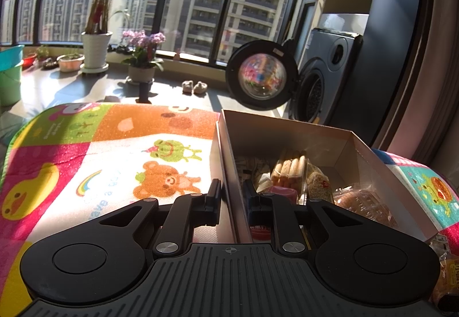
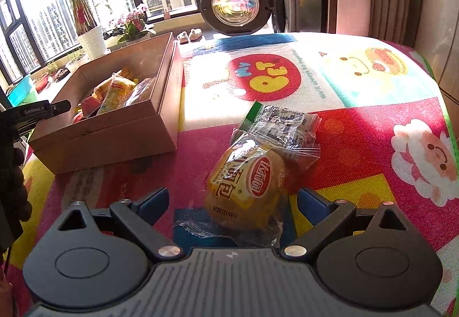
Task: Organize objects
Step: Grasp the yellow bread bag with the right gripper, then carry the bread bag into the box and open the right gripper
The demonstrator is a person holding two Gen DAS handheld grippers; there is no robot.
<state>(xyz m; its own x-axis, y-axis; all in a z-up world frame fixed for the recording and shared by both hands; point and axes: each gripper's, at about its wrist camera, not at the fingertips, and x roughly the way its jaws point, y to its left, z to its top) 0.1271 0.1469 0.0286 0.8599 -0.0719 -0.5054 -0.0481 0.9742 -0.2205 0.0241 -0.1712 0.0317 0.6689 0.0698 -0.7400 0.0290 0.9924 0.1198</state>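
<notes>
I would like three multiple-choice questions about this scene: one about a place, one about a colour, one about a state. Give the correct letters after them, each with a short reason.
1. Where does the yellow bread packet lie?
A. inside the cardboard box
B. on the mat, between the right gripper's fingers
C. on the windowsill

2. What colour is the oval logo on that packet?
A. red
B. green
C. black

3. How does the left gripper stand at the cardboard box?
A. open, far above the box
B. shut on a snack inside
C. clamped on the box wall, one finger outside and one inside

Answers:
1 B: the packet rests on the mat in front of the open right gripper.
2 A: the oval is red with white characters.
3 C: the fingers straddle the wall.
</notes>
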